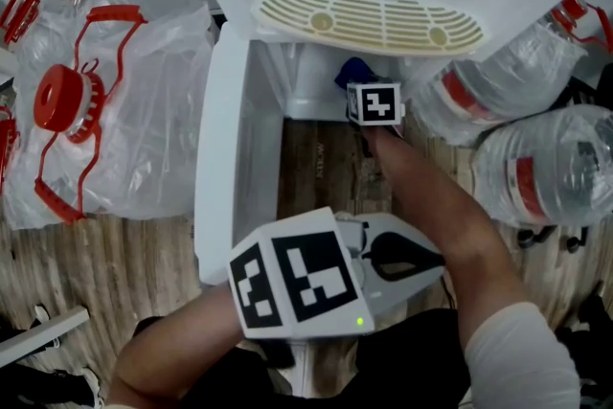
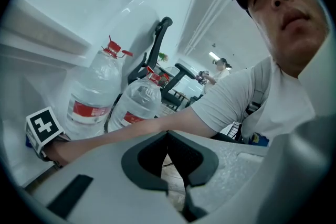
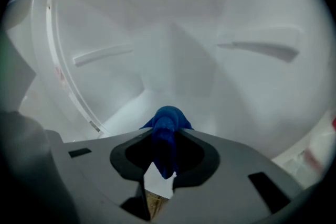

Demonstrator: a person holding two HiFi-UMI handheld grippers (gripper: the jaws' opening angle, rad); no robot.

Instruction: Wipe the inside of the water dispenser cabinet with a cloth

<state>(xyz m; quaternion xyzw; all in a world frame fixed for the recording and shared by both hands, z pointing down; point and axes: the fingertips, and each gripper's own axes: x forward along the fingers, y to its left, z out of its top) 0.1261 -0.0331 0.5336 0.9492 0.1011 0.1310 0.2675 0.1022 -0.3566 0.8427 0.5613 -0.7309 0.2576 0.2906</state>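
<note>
Right claw (image 3: 165, 136) outstretched, clamped; left claw (image 2: 167, 135) seemingly closed, held back

Even, cool indoor light; I see fisheye bending and dark corners in both gripper views, with the cabinet interior (image 3: 173, 60) hazy.

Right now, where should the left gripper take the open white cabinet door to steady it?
Probably the white cabinet door's top edge, from above: it stands open, edge up, beside the left gripper, clear of the right gripper's blue cloth.
</note>
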